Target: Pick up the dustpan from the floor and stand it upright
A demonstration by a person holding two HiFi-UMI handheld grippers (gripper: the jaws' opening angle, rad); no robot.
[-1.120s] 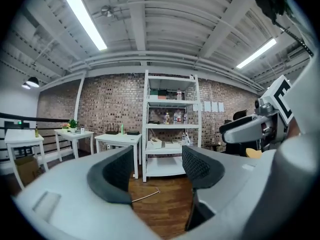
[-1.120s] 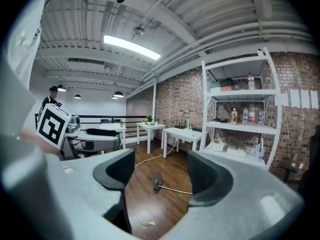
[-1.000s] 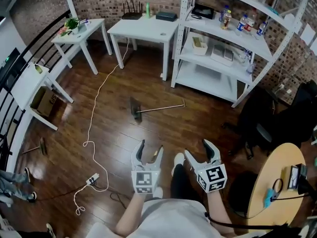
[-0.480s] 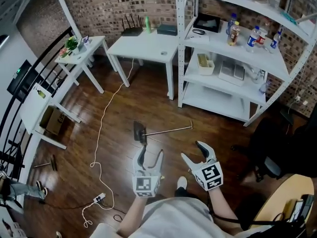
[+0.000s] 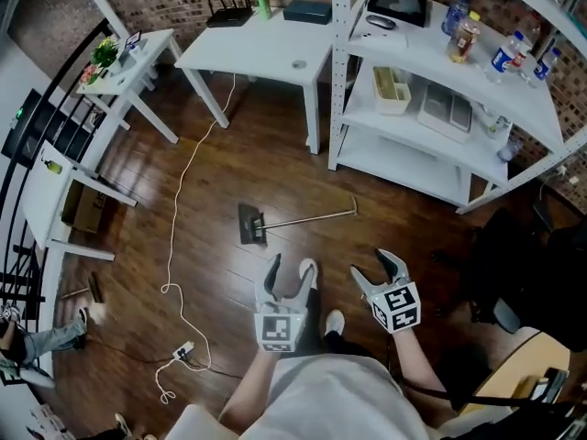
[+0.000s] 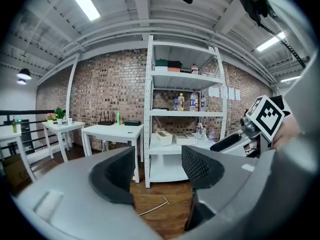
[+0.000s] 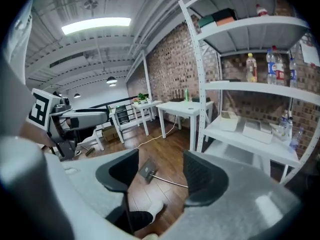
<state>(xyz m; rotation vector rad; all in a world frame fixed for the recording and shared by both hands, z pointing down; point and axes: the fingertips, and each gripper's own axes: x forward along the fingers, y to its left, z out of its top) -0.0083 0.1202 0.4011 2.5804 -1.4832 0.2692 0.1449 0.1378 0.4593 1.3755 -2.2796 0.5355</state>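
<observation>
**Left claw [image 5: 290, 275] and right claw [image 5: 376, 269] both empty; dustpan [image 5: 251, 225] flat on the floor**

My left claw, held low in front of me: jaws apart, nothing between the pads [image 6: 199, 165]. Through the gap I see only bare wooden floor [image 6: 165, 219] and the far tip of the dustpan's handle [image 6: 159, 205]. Beyond it stands the white shelf rack [image 6: 150, 134].

My right claw, beside the left one and angled down: its jaws have just been closing but stand well apart, with nothing gripped. Through the gap the dustpan's pan [image 7: 146, 170] shows, lying on the boards beyond the tips, clear of both pads. Below the jaws, my white shoe [image 7: 151, 210].

Dustpan: on its side on the floor, not upright. The pan lies just ahead of the left claw, a little to that claw's left. The thin handle [image 5: 307, 219] runs rightward across the front of both claws. Neither claw touches it.

Other notes: a white cable [image 5: 182, 207] trails over the floor well to the left of the left claw. A white table [image 5: 261, 53] stands far ahead.
</observation>
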